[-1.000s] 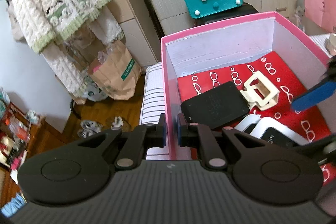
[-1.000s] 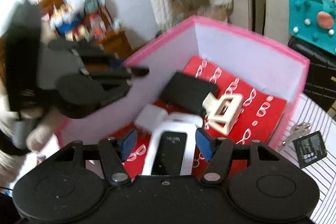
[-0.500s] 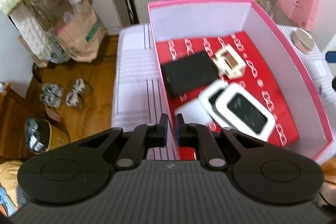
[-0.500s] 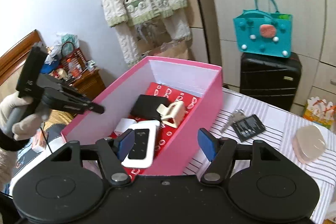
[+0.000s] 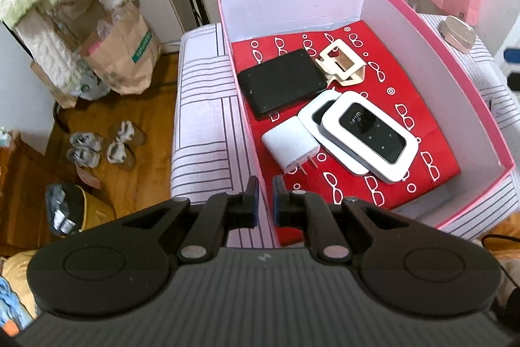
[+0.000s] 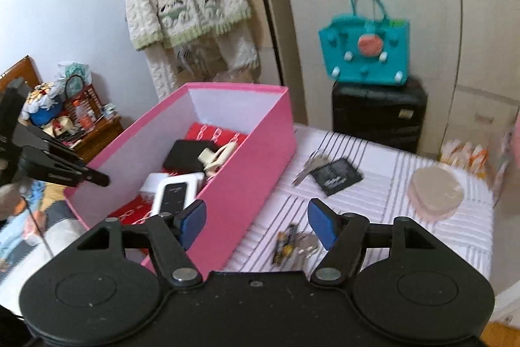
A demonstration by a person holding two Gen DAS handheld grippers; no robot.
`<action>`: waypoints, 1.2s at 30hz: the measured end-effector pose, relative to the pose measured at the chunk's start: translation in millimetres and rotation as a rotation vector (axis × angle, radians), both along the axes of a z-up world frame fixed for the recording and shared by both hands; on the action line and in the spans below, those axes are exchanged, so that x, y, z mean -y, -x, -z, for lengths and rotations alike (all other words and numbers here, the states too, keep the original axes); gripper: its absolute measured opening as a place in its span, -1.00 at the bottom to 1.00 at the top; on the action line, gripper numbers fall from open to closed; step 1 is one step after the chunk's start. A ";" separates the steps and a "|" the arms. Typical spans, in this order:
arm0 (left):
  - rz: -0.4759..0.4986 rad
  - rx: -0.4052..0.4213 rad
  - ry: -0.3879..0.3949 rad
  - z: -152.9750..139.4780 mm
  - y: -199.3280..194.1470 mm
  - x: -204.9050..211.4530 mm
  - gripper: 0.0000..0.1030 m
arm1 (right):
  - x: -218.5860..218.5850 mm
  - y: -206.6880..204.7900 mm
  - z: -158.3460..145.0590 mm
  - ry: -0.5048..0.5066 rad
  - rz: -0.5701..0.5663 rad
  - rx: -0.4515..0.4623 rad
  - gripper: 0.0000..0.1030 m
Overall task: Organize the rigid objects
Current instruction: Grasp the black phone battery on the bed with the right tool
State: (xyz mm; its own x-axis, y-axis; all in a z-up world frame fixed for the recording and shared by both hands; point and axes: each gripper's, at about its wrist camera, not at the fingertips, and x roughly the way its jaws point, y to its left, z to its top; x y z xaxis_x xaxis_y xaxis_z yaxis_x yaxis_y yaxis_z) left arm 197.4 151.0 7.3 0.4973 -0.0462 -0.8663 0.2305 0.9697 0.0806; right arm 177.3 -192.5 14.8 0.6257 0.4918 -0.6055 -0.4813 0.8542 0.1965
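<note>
**Box filled, loose items on the table**

I see the pink box [image 5: 481,106] on the striped table [image 5: 204,106], lined in red. Inside lie a black device [image 5: 281,82], a cream clip [image 5: 341,62] touching its far corner, a white charger [image 5: 291,143] and two white routers [image 5: 370,135], one stacked partly over the other so the lower one is mostly hidden.

My left gripper [image 5: 263,199] hovers over the box's near left wall, jaws closed, nothing between them. My right gripper [image 6: 256,221] has just been opening and stands wide, empty, above the table beside the box.

Outside the box I make out keys [image 6: 308,166] touching a black card [image 6: 338,176], a pale translucent case [image 6: 435,192], and something small and blurred near the right fingers [image 6: 289,244]; I cannot tell what it is.
</note>
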 end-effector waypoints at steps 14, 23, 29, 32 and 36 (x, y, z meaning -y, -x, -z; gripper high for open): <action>0.028 -0.004 0.023 -1.1 -1.5 -5.4 -0.83 | -19.6 -64.7 49.0 0.374 -0.045 0.086 0.67; 0.057 0.000 0.017 0.7 -0.5 -5.1 -0.83 | -47.0 -141.7 84.1 0.425 -0.161 0.020 0.62; 0.053 -0.003 0.045 0.5 -1.2 -8.5 -0.82 | -45.9 -164.6 92.4 0.391 -0.160 -0.026 0.59; 0.057 -0.002 0.034 0.8 -1.6 -7.1 -0.82 | -35.6 -167.1 92.7 0.286 -0.123 -0.119 0.38; 0.059 -0.002 0.013 1.1 -1.5 -4.0 -0.82 | -36.3 -154.8 91.5 0.311 -0.058 -0.140 0.36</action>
